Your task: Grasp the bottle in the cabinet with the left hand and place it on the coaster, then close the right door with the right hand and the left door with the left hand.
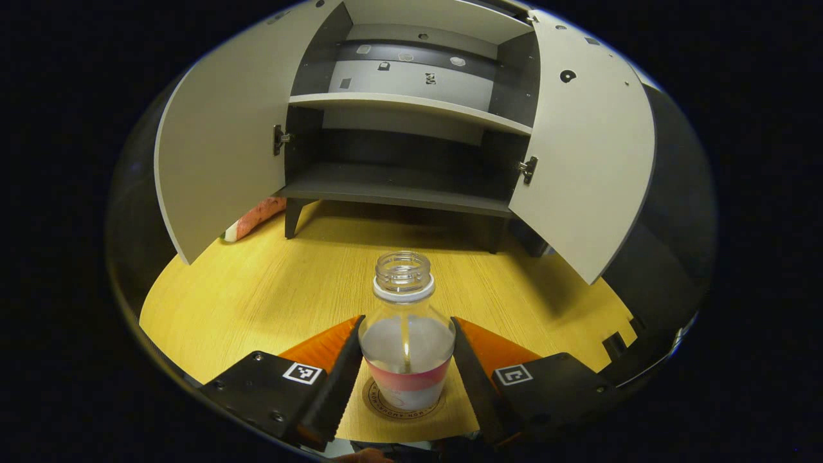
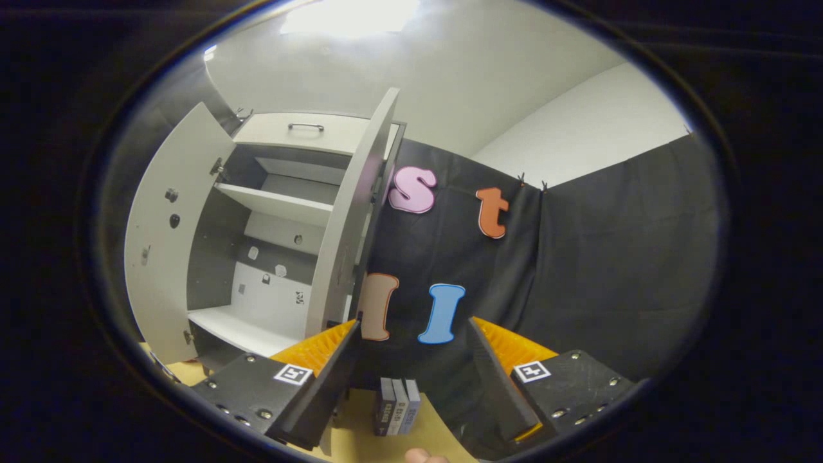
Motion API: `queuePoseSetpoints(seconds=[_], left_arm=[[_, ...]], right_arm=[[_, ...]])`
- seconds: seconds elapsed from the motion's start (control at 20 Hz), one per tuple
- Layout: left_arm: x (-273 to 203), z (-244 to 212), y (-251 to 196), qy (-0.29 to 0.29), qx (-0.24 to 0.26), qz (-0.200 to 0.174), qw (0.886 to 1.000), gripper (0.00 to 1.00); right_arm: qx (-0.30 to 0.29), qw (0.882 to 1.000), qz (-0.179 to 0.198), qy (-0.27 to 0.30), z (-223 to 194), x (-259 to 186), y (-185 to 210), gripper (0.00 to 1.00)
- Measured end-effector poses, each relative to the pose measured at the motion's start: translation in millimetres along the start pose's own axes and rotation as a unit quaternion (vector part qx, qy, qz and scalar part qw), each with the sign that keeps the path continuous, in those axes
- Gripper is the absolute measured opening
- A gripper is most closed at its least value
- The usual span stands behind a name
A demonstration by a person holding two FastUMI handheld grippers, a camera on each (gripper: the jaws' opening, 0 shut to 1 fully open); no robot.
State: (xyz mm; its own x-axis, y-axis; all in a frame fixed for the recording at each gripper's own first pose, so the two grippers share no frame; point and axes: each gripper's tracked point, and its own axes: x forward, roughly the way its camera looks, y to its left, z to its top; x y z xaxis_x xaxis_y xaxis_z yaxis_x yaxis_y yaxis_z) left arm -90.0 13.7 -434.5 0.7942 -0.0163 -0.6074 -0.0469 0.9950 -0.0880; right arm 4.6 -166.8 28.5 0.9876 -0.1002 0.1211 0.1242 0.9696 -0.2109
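The cabinet [image 1: 411, 122] stands at 12 o'clock in the left gripper view, both doors swung open. Below it, on the yellow tabletop [image 1: 257, 302], the bottle [image 1: 406, 334] (no cap on it) stands up straight on the round coaster [image 1: 386, 404]. The left gripper [image 1: 406, 366] has its fingers close at both sides of the bottle; I cannot tell if they press it. The right gripper [image 2: 415, 379] has its fingers spread wide, holding nothing.

Left gripper [image 1: 407, 366] nearly closed; right gripper [image 2: 411, 379] spread apart.
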Motion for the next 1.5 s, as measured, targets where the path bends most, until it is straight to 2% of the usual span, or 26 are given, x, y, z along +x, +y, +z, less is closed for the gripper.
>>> queuePoseSetpoints(seconds=[0.25, 0.8, 1.2, 1.5], left_arm=[[0, -4, 2, 0.013, 0.03, 0.001, 0.999, 0.83], [-13, 8, 1, -0.003, 0.035, 0.002, 0.999, 0.82], [-28, 58, -3, -0.051, 0.046, 0.004, 0.998, 0.81], [-48, 116, -9, -0.111, 0.054, 0.008, 0.992, 0.81]], right_arm=[[0.001, 1.0, 0.006, -0.001, -2, 2, 2, 0.99], [0.008, 1.0, 0.019, 0.002, -8, 6, 7, 0.98], [0.019, 1.0, 0.018, 0.005, -12, 7, 6, 0.97], [0.026, 1.0, 0.011, 0.014, -17, 9, 4, 0.98]])
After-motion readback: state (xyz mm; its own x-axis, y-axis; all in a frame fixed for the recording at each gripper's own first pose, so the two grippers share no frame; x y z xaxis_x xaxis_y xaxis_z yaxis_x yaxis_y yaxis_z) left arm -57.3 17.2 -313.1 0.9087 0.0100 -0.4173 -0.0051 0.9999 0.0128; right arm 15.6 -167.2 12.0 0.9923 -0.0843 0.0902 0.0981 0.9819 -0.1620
